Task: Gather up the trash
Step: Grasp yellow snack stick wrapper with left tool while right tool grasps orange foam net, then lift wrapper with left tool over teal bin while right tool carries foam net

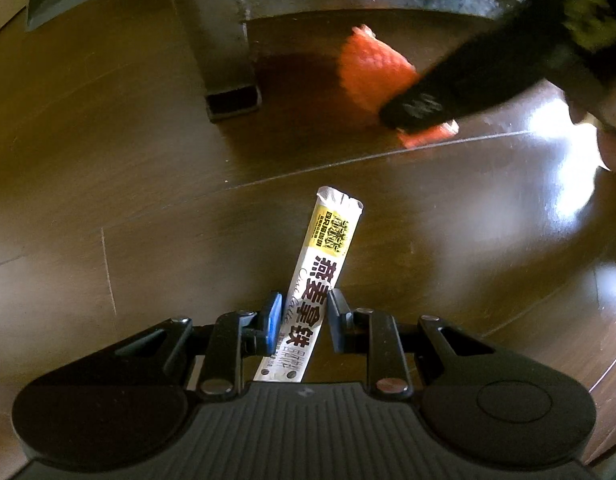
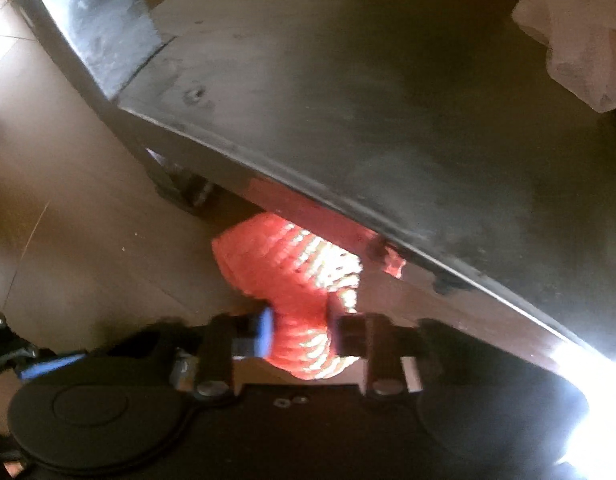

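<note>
Between our left fingers we keep the white sachet clamped, freeing our right fingers, closed on the orange net on the floor beneath the table, to lift it.

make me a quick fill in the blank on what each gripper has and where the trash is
1. The left gripper is shut on a white and yellow stick-shaped ____.
2. The right gripper is shut on a crumpled foam net coloured ____.
3. That net lies partly under the edge of a dark grey ____.
4. Below both grippers is a brown wooden ____.

Missing words: sachet; orange-red; table; floor
</note>
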`<state>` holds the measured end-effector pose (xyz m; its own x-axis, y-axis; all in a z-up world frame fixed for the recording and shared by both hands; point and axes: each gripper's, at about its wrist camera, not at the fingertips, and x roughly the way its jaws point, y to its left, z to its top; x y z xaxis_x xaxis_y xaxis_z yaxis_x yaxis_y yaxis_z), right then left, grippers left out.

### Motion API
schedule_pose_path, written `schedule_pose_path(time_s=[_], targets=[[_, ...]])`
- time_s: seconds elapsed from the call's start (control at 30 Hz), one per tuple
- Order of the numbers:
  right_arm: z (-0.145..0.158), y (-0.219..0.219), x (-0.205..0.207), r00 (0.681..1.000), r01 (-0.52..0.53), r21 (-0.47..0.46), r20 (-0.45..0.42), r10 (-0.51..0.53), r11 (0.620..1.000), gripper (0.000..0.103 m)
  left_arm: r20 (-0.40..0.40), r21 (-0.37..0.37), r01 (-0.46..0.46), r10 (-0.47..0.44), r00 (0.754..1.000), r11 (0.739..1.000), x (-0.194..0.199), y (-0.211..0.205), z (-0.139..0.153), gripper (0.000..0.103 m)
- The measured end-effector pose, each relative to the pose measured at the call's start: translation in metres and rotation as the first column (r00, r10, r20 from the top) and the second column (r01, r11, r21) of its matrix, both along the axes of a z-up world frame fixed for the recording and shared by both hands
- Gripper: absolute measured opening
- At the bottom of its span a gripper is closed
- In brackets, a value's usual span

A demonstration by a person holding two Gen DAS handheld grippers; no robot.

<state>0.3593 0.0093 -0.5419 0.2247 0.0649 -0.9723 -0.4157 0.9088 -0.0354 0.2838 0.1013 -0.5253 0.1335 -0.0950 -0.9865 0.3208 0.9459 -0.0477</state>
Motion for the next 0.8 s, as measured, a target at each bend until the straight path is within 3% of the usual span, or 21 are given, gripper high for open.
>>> schedule_pose_path(time_s=[0.2, 0.4, 0.6, 0.8], targets=[[0.024, -0.022, -0.026, 0.996, -0.072, 0.019, -0.052, 0.073, 0.997, 0.018, -0.022, -0.027, -0.037, 0.036, 0.999, 0.999, 0.000, 0.014, 0.020, 0.022], [0.076, -0.052, -0.067, 0.992, -0.100, 0.025, -0.079, 0.102, 0.995, 0.018, 0.001, -0.097, 0.018, -0.018, 1.000, 0.995, -0.002, 0.019, 0.071, 0.022], [0.163, -0.082, -0.097, 0.996, -0.086, 0.070, -0.006, 0.086, 0.994, 0.017, 0.088, -0.136, 0.104, -0.092, 0.992, 0.985, -0.001, 0.013, 0.153, 0.022], [0.251, -0.109, -0.109, 0.995, -0.012, 0.136, 0.095, -0.001, 0.991, 0.017, 0.228, -0.128, 0.197, -0.165, 0.960, 0.972, -0.006, -0.008, 0.255, 0.022]])
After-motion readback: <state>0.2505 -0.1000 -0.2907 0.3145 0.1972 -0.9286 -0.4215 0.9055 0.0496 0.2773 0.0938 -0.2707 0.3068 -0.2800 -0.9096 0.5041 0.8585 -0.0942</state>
